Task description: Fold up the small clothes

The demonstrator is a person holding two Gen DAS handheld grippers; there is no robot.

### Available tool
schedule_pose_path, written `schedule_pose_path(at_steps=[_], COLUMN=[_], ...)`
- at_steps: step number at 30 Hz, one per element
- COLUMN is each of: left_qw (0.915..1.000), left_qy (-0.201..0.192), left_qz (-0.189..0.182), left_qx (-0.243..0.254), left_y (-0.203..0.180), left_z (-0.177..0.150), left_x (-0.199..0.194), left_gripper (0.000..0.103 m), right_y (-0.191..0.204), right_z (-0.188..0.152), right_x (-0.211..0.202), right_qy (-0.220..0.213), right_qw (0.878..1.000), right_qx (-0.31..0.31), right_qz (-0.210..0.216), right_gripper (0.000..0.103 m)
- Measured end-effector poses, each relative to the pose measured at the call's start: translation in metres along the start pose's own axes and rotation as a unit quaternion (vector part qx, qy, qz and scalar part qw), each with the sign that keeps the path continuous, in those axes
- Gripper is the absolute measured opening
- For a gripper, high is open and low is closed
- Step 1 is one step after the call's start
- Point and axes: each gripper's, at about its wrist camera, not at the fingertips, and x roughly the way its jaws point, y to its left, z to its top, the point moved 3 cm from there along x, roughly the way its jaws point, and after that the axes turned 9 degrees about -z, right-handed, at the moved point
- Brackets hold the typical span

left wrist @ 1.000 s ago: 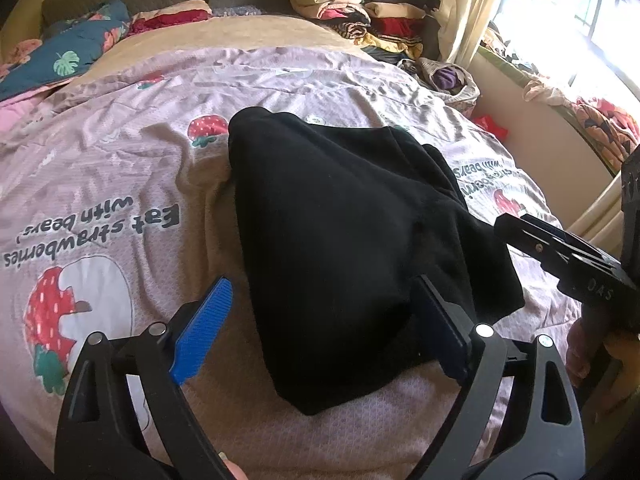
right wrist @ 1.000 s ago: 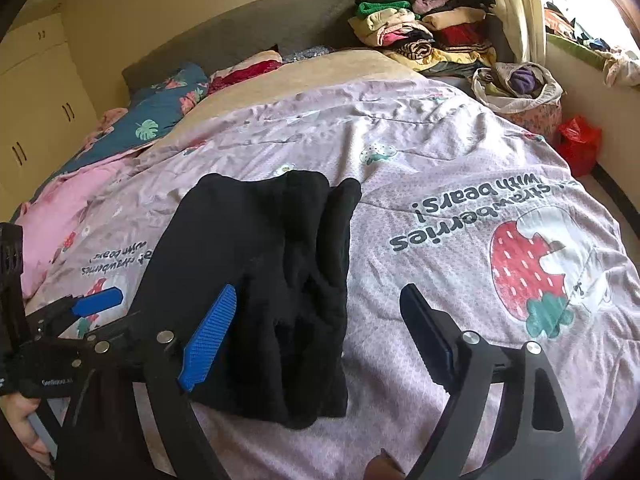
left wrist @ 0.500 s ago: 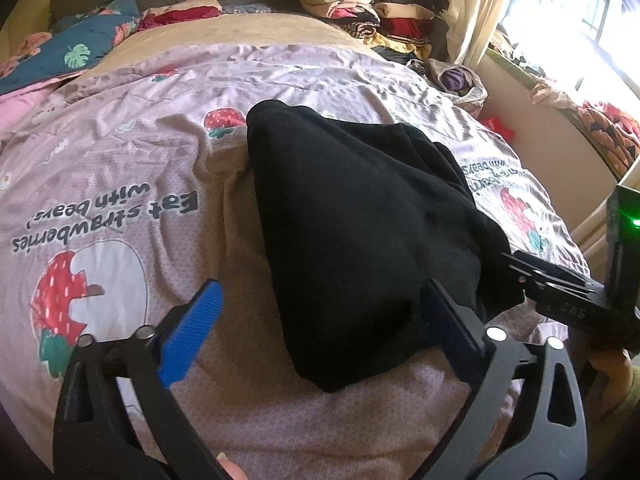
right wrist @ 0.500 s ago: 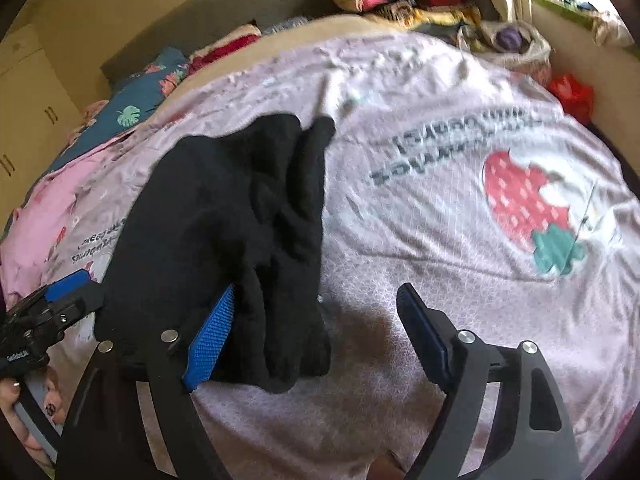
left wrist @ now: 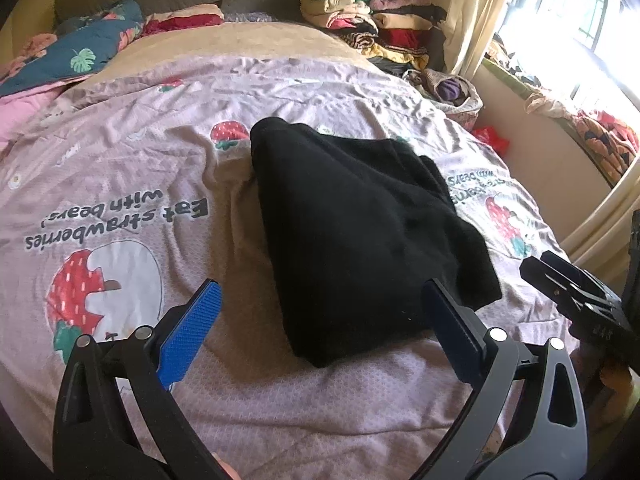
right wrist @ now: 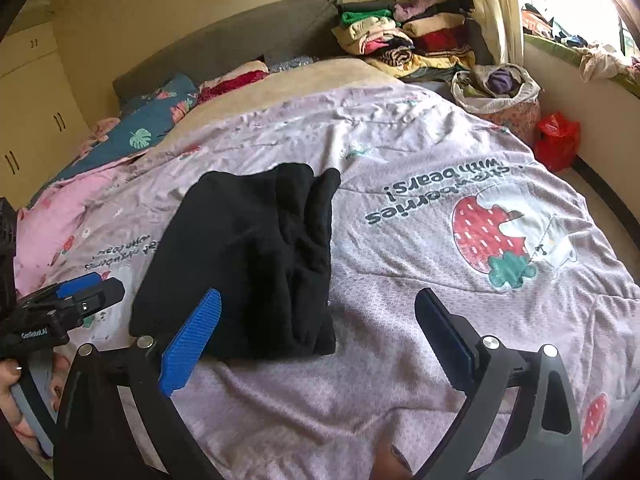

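A folded black garment (left wrist: 360, 232) lies on the pink strawberry-print bedspread (left wrist: 132, 184); it also shows in the right wrist view (right wrist: 248, 260). My left gripper (left wrist: 324, 312) is open and empty, just in front of the garment's near edge, and shows at the left in the right wrist view (right wrist: 76, 300). My right gripper (right wrist: 320, 320) is open and empty, near the garment's near right corner, and shows at the right in the left wrist view (left wrist: 568, 292).
A stack of folded clothes (right wrist: 404, 36) sits at the bed's far right corner. Pillows and bedding (right wrist: 152, 132) lie by the headboard. A laundry basket (right wrist: 500, 92) and a red bag (right wrist: 556, 140) stand on the floor at the right, below a window.
Both grippers have drawn back from the black garment, which now lies free on the bed. Both stayed open.
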Motion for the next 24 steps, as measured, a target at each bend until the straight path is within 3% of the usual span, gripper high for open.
schedule_pose_path(at_steps=[15,24], left_qw=[0.9990,0.9978], left_qy=[-0.039,-0.059], left_qz=[-0.011,0.000], left_qx=[0.019,0.032], left_y=[-0.007,0.002], left_z=[-0.014,-0.042], left_x=[-0.055,-0.078], left_gripper=[0.093,0.093], right_y=[0.022,0.036], right_z=[-0.018,-0.047], right_x=[-0.074,-0.097], right_qy=[-0.086,-0.122], right_qw=[0.996,0.991], right_qx=[-0.028,-0.049], right_qz=[-0.006,-0.012], right_gripper=[0.098,0.098])
